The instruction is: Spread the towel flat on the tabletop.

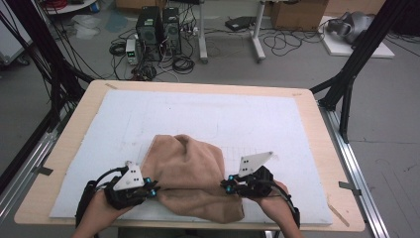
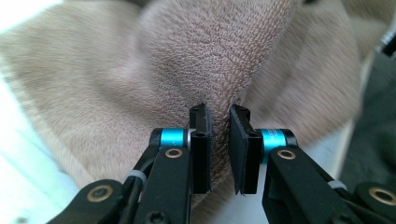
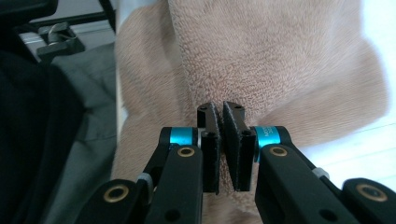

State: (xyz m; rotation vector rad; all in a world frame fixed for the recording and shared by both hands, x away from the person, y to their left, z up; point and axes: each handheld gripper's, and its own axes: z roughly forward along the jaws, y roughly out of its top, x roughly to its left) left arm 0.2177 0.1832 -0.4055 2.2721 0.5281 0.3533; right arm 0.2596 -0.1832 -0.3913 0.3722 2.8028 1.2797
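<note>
A tan terry towel point(image 1: 188, 166) lies bunched on the white mat point(image 1: 223, 111), with its near part hanging over the mat's front edge. My left gripper point(image 1: 154, 189) grips the towel's left side. In the left gripper view its jaws point(image 2: 218, 112) stand close together with towel point(image 2: 210, 51) fabric gathered at their tips. My right gripper point(image 1: 229, 187) holds the towel's right side. In the right gripper view its jaws point(image 3: 220, 109) are nearly together, with a fold of towel point(image 3: 261, 56) pinched between the pads. The two grippers face each other across the towel.
The mat covers most of a wooden table point(image 1: 317, 129). Black frame posts stand at the table's far left point(image 1: 54, 74) and far right point(image 1: 351, 69). Computer towers point(image 1: 158, 27) and cables sit on the floor beyond the table. A metal rail point(image 1: 354, 173) runs along the right side.
</note>
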